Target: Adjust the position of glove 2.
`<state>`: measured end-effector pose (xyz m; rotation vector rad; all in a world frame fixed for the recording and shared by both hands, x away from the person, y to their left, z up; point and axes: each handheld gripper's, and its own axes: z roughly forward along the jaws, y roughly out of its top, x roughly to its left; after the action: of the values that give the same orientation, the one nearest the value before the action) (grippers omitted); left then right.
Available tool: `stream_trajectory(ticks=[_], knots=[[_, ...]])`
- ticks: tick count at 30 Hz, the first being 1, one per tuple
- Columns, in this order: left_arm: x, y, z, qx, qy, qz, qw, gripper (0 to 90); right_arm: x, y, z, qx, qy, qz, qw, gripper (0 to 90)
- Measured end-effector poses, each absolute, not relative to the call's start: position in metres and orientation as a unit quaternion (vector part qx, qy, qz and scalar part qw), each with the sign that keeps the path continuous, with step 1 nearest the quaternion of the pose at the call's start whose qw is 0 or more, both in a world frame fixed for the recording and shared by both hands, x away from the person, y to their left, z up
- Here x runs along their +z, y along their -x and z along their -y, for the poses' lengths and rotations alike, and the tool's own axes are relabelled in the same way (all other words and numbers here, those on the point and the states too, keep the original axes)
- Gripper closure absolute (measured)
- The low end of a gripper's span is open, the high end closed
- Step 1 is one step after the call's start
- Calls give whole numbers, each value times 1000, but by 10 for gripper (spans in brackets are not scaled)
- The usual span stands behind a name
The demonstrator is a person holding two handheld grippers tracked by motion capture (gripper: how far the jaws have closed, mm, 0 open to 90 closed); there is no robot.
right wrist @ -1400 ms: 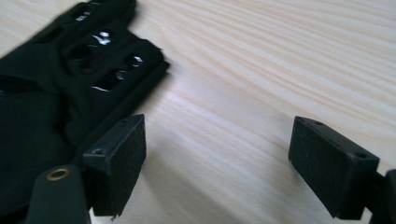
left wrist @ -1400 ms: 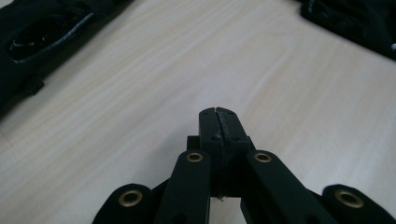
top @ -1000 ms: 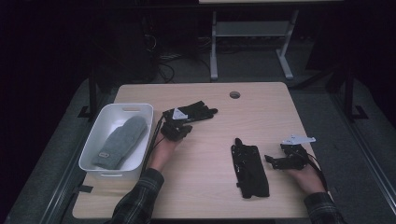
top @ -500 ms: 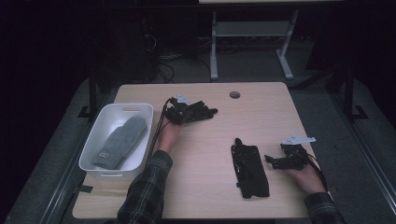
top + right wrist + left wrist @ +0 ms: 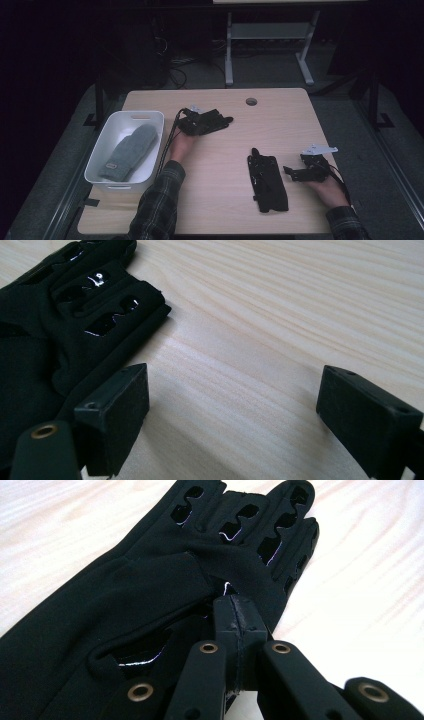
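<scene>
My left gripper point(image 5: 196, 123) is shut on a fold of a black glove point(image 5: 218, 121) at the back middle of the table. In the left gripper view the closed jaw tips point(image 5: 237, 616) pinch the cloth of this glove point(image 5: 125, 595), whose fingers point away and rest on the wood. A second black glove point(image 5: 268, 183) lies flat at the front right. My right gripper point(image 5: 294, 173) stands open just right of it, low over the table. The right gripper view has the open gripper point(image 5: 235, 405) over bare wood, with that glove point(image 5: 60, 315) at the left, beside the left jaw.
A white bin point(image 5: 100, 167) sits at the table's left edge with a grey mitten point(image 5: 129, 151) inside. A round cable hole point(image 5: 251, 101) is near the far edge. Bare wood lies between the two gloves. Desk legs and cables stand behind the table.
My left hand has carried its black glove away from the bin side, toward the far middle of the table, and lower. The right hand has kept still.
</scene>
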<state>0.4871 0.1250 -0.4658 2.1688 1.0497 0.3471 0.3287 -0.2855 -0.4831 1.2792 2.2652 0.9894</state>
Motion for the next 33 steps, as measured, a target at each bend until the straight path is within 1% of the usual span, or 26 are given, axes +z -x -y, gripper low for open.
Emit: stream_trajectory(ticks=[7,13,29,32,33], knots=[[-466,-470,-123,116,-838,-397,357,897,-483,-329,285,350,-452,-801,178,134],[-466,-449,-115,102,-840,-391,363,897,-483,-329,285,350,-452,-801,178,134],[-465,-388,-88,85,-856,-357,363,897,-483,-328,285,350,-451,-802,178,133],[-461,-382,-86,85,-856,-357,363,895,-483,-328,285,350,-451,-801,178,133],[-457,-382,-87,92,-856,-353,366,895,-483,-328,285,350,-451,-801,178,133]])
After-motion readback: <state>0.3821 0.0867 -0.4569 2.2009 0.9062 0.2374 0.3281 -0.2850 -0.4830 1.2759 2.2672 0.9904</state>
